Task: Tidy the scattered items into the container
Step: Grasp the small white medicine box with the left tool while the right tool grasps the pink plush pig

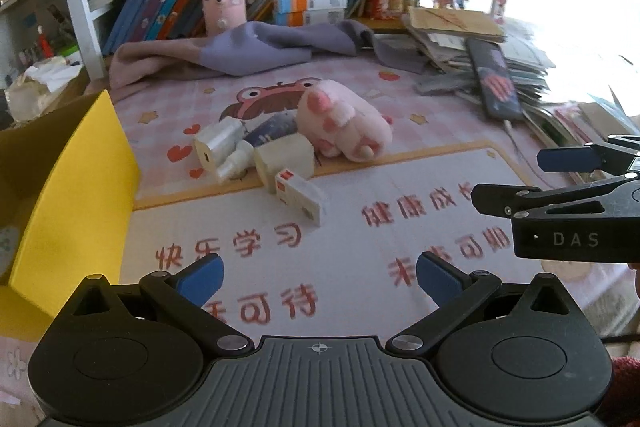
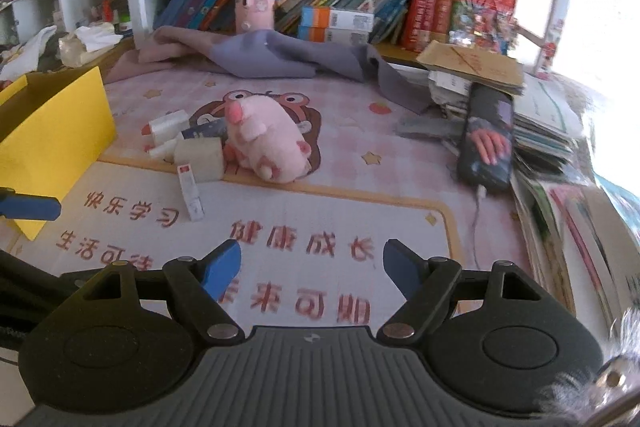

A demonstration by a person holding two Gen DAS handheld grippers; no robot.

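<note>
Nearest, both grippers hover over the printed mat on the desk (image 2: pixel 340 203), the left gripper (image 1: pixel 318 277) and right gripper (image 2: pixel 312 265) each with jaws spread wide and holding nothing. Just beyond lies a small white box (image 1: pixel 301 195) with a red label, alone at the front of the pile. Behind it, touching one another, sit a cream block (image 1: pixel 285 157), a white spool (image 1: pixel 218 145), a small white bottle (image 1: pixel 236 165), a dark tube (image 1: pixel 272 127) and a pink plush toy (image 1: pixel 344 123). The yellow container (image 1: pixel 76 187) stands to the left, near the pile. Probably the white box is the easiest first pick: straddle its narrow sides, close firmly, then lift clear before swinging left over the yellow wall.
</note>
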